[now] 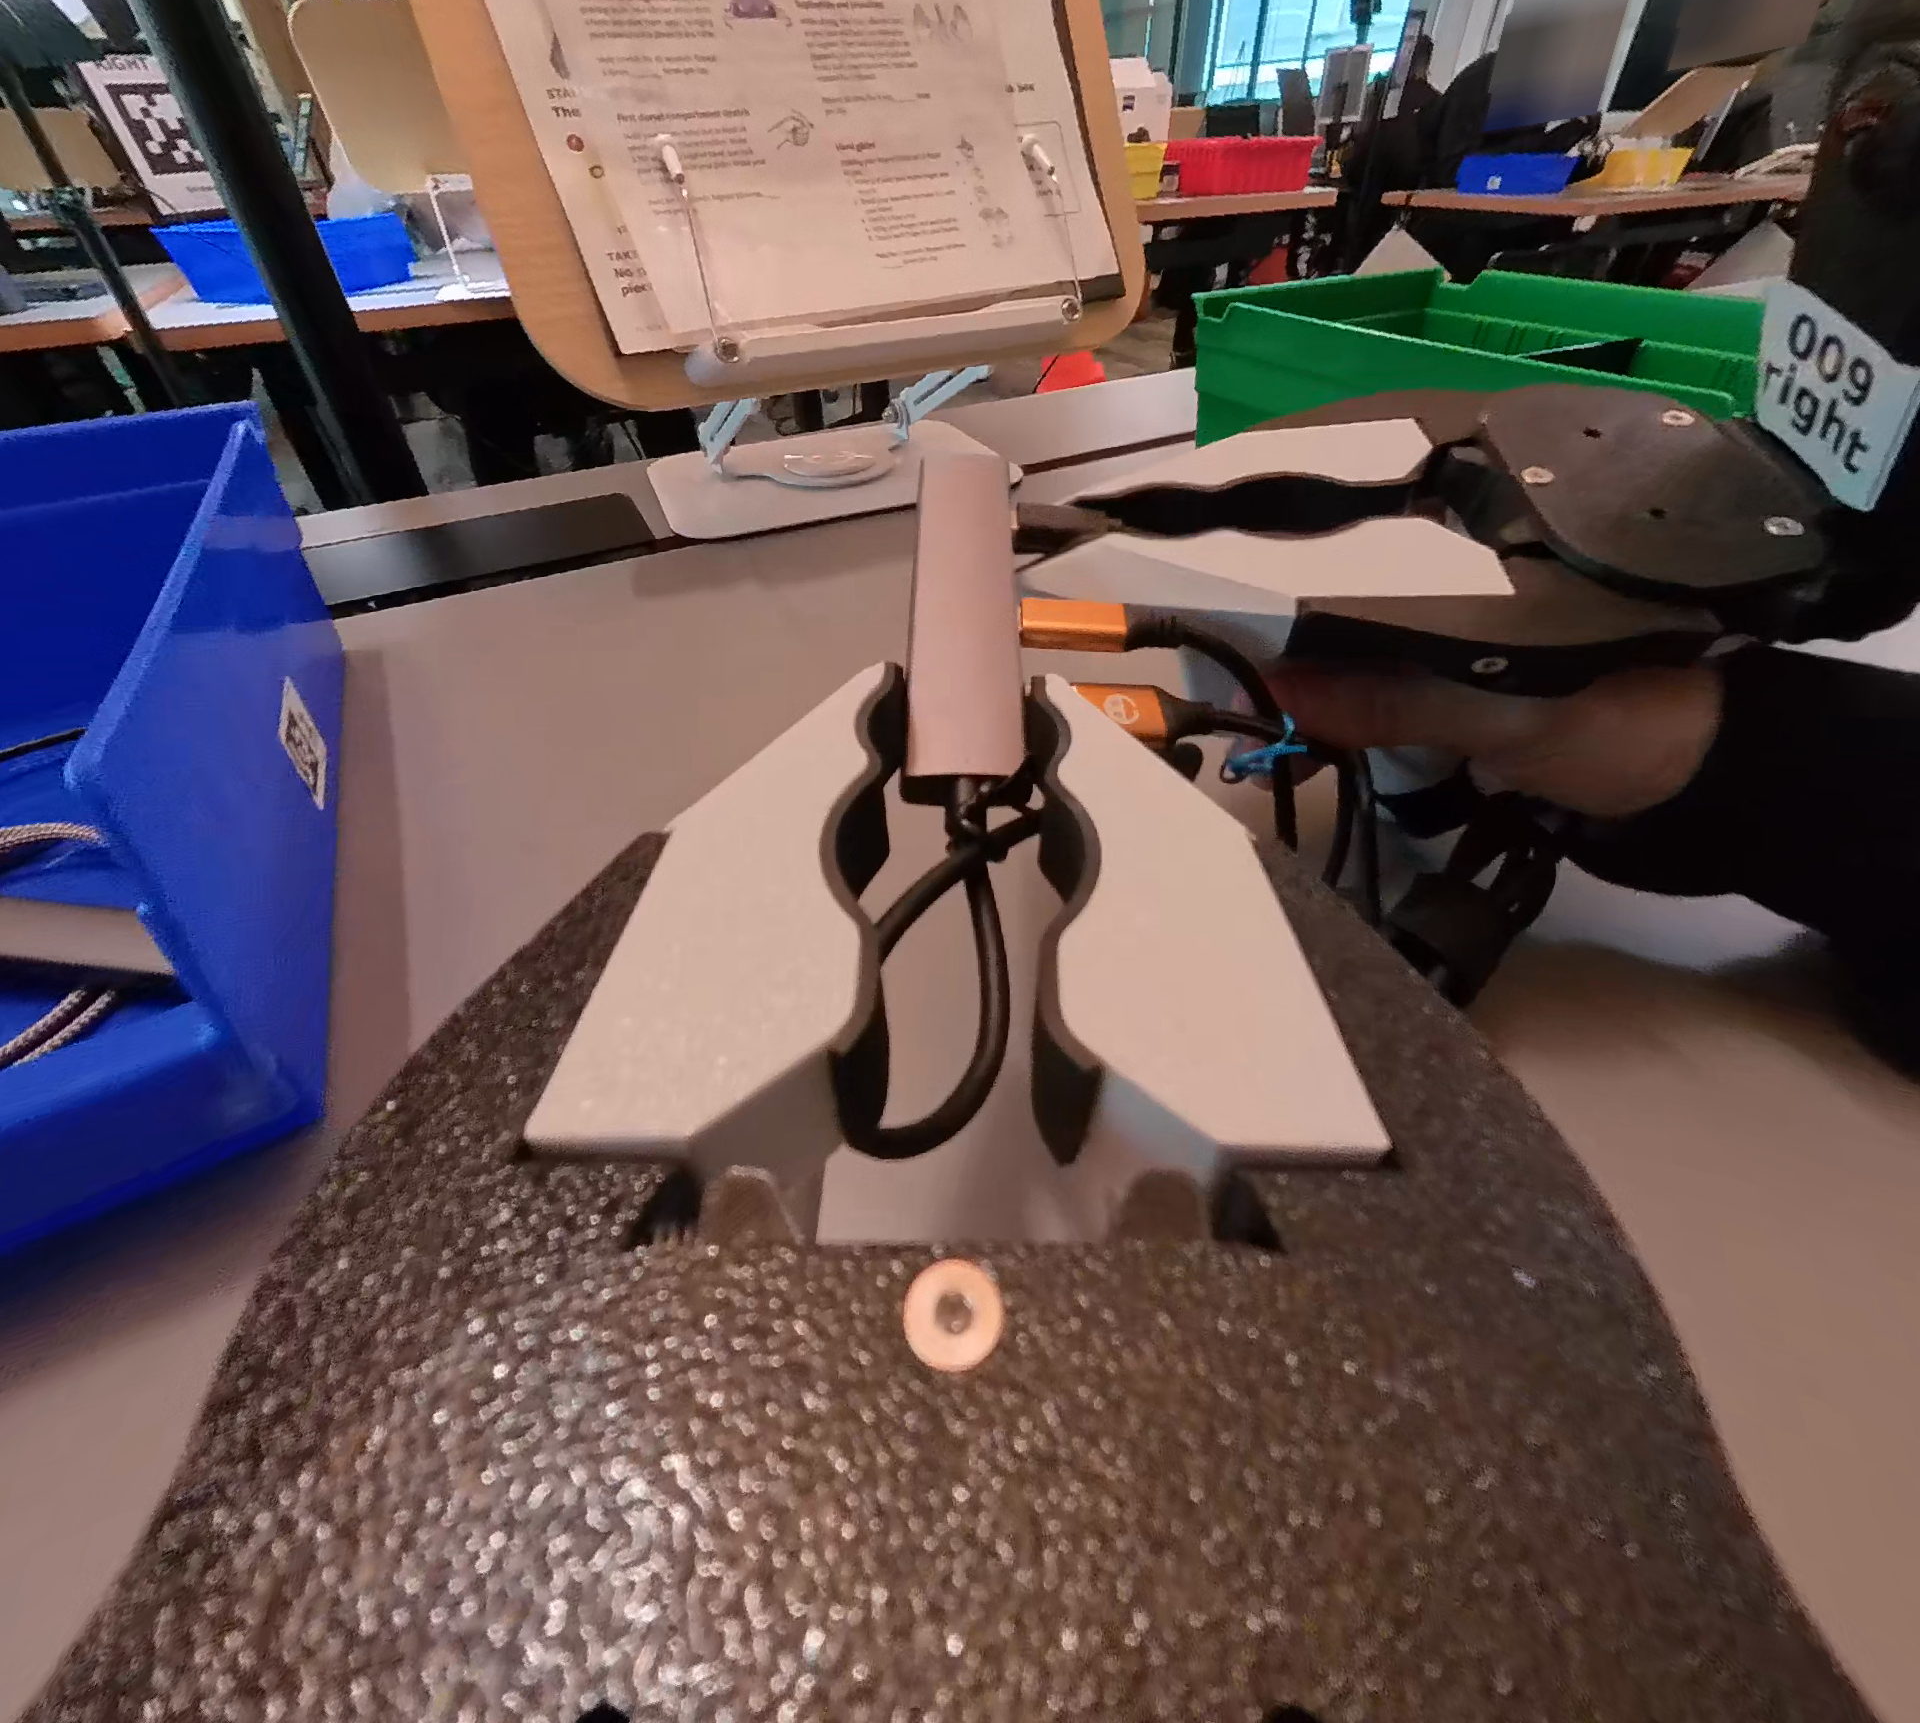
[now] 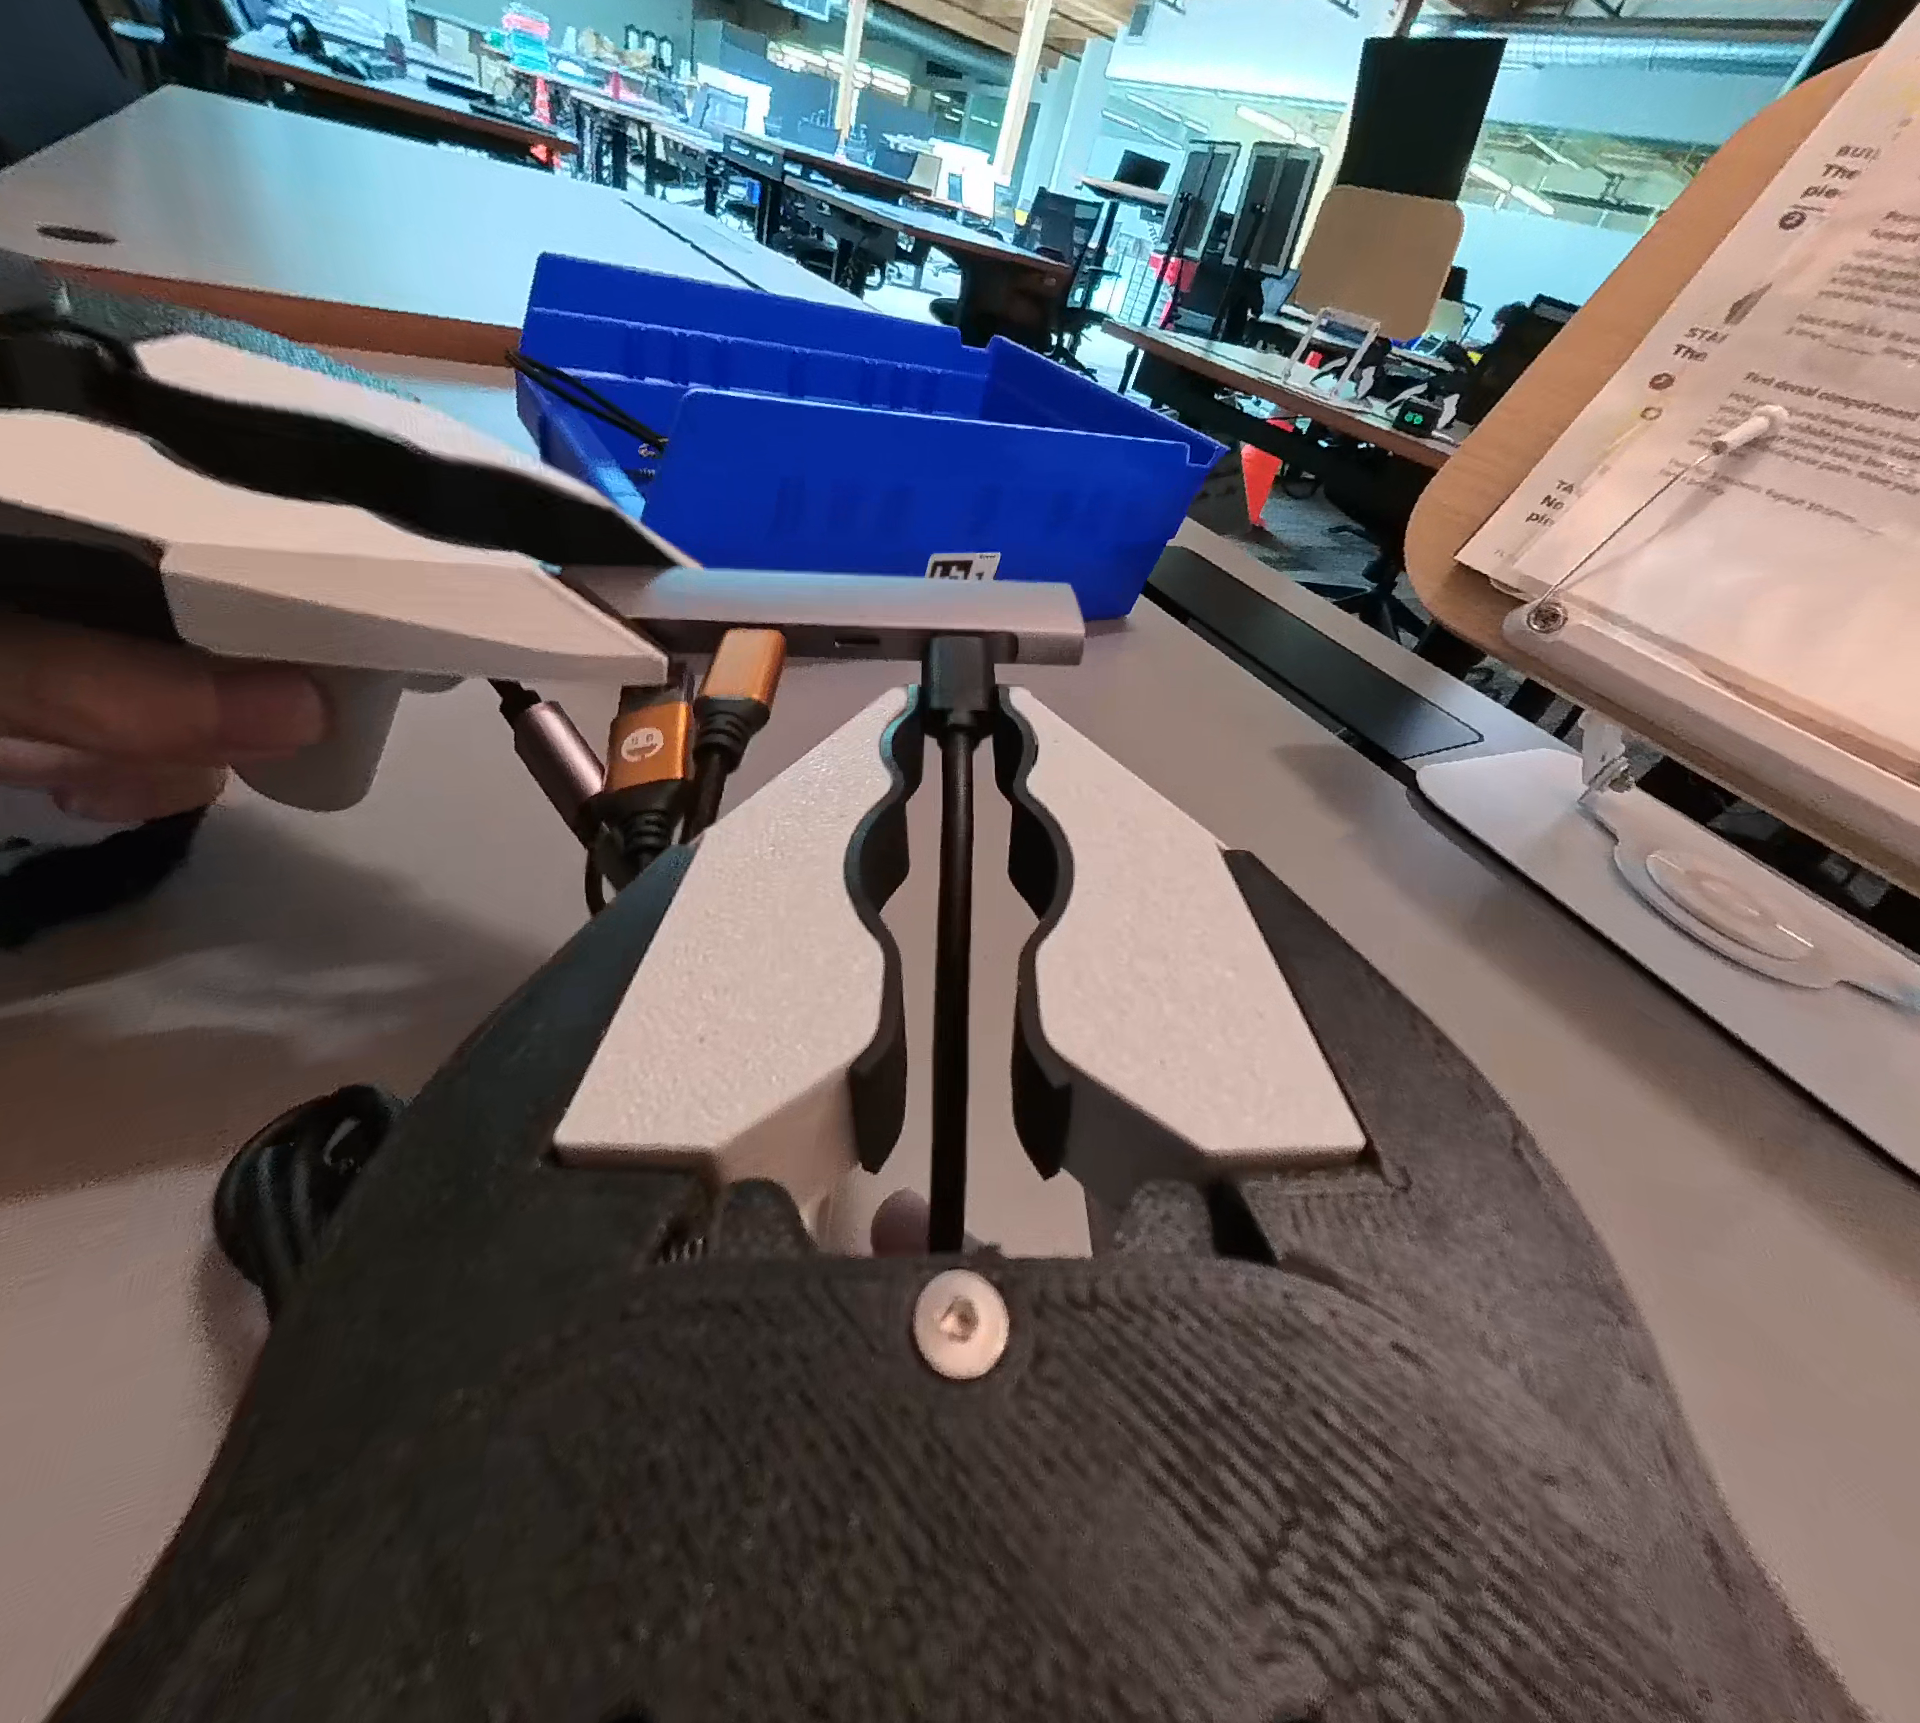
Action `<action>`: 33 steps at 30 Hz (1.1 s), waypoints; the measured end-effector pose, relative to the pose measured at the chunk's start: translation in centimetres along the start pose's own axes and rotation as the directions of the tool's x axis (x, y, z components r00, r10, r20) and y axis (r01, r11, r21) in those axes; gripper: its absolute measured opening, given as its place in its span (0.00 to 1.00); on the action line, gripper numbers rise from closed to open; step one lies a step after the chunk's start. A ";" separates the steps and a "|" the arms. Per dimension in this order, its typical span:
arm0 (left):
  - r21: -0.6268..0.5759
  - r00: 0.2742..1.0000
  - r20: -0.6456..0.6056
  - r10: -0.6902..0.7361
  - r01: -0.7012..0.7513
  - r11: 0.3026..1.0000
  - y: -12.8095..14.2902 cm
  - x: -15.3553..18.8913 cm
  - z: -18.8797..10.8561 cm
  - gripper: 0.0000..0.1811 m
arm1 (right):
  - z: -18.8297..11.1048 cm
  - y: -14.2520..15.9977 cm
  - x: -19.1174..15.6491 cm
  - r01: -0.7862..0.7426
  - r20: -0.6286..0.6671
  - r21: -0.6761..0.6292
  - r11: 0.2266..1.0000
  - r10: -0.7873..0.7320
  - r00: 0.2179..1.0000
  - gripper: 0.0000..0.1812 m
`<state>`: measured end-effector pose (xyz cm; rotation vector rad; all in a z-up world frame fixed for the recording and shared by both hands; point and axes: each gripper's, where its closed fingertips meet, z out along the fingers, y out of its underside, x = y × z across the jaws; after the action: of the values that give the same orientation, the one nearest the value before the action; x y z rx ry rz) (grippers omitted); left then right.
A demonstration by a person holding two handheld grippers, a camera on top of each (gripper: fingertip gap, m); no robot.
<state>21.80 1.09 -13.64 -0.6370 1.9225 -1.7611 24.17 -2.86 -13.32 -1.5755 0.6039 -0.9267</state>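
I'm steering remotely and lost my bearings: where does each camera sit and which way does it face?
Left wrist view: on the left gripper, looking along its fingers at the hub it clamps, document stand beyond; the right gripper and a hand enter from the right.
Right wrist view: on the right gripper, facing the hub's side, pinching a black plug; blue bin behind, left gripper at left.
Shared: hub, orange plugs, bin, stand, table.

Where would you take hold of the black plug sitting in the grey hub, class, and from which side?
Grip the black plug by its short moulded body, just below the grey hub, not by the thin cable. Come from the port side, along the cable's line, one of the fingers on each flat face. The right gripper already sits so; the left gripper clamps the hub's end.
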 end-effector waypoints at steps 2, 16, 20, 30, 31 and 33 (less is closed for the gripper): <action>-0.008 1.000 0.003 0.014 -0.014 1.000 0.1 0.1 0.1 0.12 | -0.1 -0.4 0.1 -0.012 -0.013 0.026 1.000 0.013 1.000 0.06; 0.020 1.000 -0.010 -0.002 0.002 1.000 -0.4 0.1 0.9 0.12 | -0.4 -1.2 1.2 0.069 -0.128 0.085 0.994 -0.058 0.990 0.06; 0.024 1.000 -0.015 -0.003 0.003 1.000 -0.5 0.1 1.3 0.12 | -0.4 -1.3 1.5 0.061 -0.140 0.073 0.995 -0.051 0.989 0.06; 0.067 0.997 0.016 0.081 -0.082 0.994 -1.0 -0.2 2.0 0.12 | -0.2 -0.8 1.9 -0.217 -0.075 0.080 0.973 0.223 0.972 0.06; 0.063 0.995 0.021 0.099 -0.100 0.993 -1.0 -0.2 2.1 0.12 | -0.2 -0.8 1.9 -0.246 -0.064 0.081 0.966 0.252 0.966 0.06; 0.053 0.990 0.047 0.133 -0.135 0.989 -0.9 -0.4 2.2 0.14 | -0.2 -0.8 1.8 -0.293 -0.036 0.078 0.953 0.296 0.954 0.06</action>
<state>23.49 -0.41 -12.91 -0.5090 1.8355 -1.6980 24.91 -4.20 -12.13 -1.3573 0.8067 -0.7529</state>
